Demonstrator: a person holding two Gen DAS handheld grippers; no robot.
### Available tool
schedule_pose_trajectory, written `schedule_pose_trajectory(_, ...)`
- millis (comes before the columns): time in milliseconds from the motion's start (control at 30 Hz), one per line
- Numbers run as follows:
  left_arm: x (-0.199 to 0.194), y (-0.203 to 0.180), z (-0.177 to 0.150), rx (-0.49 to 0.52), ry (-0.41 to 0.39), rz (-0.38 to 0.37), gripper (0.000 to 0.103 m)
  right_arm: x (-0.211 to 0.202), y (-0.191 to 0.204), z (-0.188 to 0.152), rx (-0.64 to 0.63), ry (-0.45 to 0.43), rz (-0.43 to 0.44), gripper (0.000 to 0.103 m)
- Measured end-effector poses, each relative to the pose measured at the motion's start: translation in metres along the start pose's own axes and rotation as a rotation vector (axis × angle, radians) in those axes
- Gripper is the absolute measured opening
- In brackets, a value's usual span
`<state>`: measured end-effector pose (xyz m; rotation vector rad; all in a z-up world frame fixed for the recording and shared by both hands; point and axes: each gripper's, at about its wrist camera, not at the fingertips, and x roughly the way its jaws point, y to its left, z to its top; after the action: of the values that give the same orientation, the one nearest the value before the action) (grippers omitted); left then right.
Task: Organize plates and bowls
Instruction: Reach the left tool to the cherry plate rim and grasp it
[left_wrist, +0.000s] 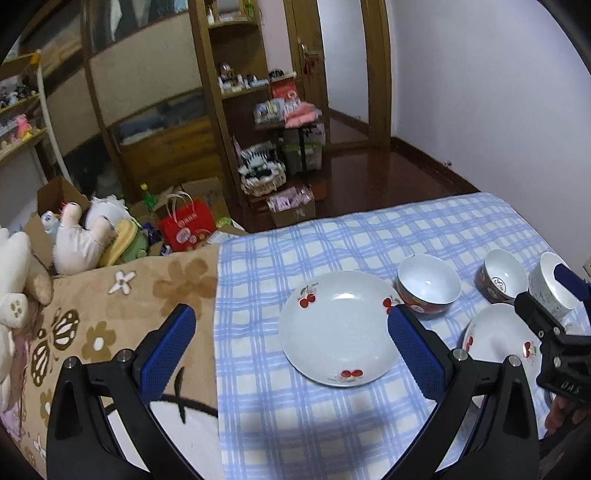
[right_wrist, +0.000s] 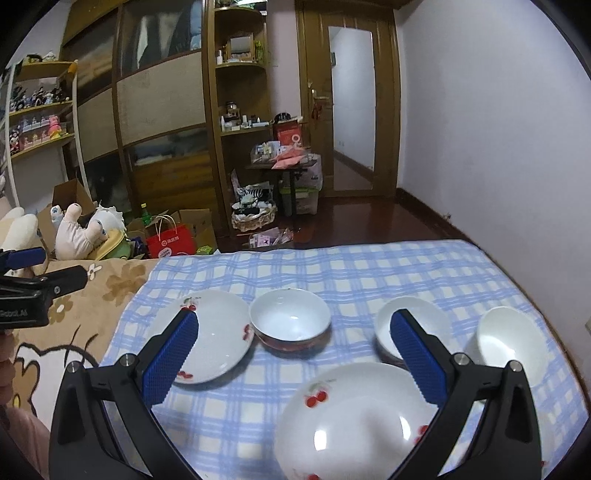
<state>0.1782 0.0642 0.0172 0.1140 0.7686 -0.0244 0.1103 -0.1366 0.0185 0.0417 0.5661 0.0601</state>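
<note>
Plates: two round, glossy white cherry-print plates are lying on the cloth; the left plate (left_wrist: 338, 328) is sitting flat beside the red-sided bowl, and the near plate (right_wrist: 354, 421) is lying closest to the right claw.
Bowls: a red-sided bowl (right_wrist: 290, 319) with a smooth white inside is resting just right of the left plate; a second patterned bowl (left_wrist: 502, 275) and a white bowl (right_wrist: 511, 341) are standing further right, all upright and unstacked.
Surface: a blue-and-cream checked cloth (right_wrist: 332, 269), soft and slightly rumpled, is covering the surface; a brown flower-patterned blanket (left_wrist: 122, 295) is lying alongside to its left.
Room: wooden wardrobes and shelving (right_wrist: 236, 110) are lining the far wall, plush toys (left_wrist: 81, 236) and a red paper bag (right_wrist: 170, 243) are crowding the floor, and a plain pale wall is running along the right.
Left claw (left_wrist: 291, 354): blue ribbed pads are standing wide apart, hovering above the cloth's left edge, gripping nothing.
Right claw (right_wrist: 295, 360): pads are spread wide, poised over the near plate, nothing between them.
</note>
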Motion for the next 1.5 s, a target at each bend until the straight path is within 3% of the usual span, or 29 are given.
schedule_pose_trajectory(200,0.048,0.0,0.001,0.039,0.061,-0.011,0.102,0.041,0.011,-0.005,0.041,0.07,0.017,0.103)
schedule_pose_trajectory(467,0.114,0.012,-0.025,-0.063,0.148,-0.066,0.102,0.096,0.03,-0.027,0.062,0.176,0.039,0.103)
schedule_pose_trajectory(700,0.165,0.016,-0.043,-0.048,0.234,-0.028,0.102,0.136,0.041,-0.05,0.091,0.263,0.048,0.103)
schedule_pose_trajectory(967,0.185,0.014,-0.052,-0.041,0.255,-0.041,0.101,0.168,0.052,-0.077,0.131,0.355,0.052,0.103)
schedule_pose_trajectory(1033,0.186,0.012,-0.053,-0.032,0.259,-0.044,0.09,0.174,0.055,-0.081,0.13,0.37,0.053,0.102)
schedule_pose_trajectory(1133,0.19,0.01,-0.055,-0.032,0.275,-0.046,0.076,0.179,0.059,-0.085,0.115,0.385,0.05,0.093)
schedule_pose_trajectory(1200,0.193,0.011,-0.057,-0.056,0.292,-0.051,0.052,0.179,0.062,-0.086,0.094,0.381,0.056,0.087)
schedule_pose_trajectory(1333,0.201,0.014,-0.062,-0.097,0.326,-0.048,0.039,0.18,0.061,-0.086,0.094,0.381,0.051,0.079)
schedule_pose_trajectory(1367,0.201,0.013,-0.062,-0.098,0.327,-0.054,0.038,0.179,0.06,-0.085,0.099,0.379,0.041,0.075)
schedule_pose_trajectory(1500,0.2,0.014,-0.061,-0.106,0.323,-0.057,0.037,0.174,0.058,-0.079,0.09,0.363,0.021,0.075)
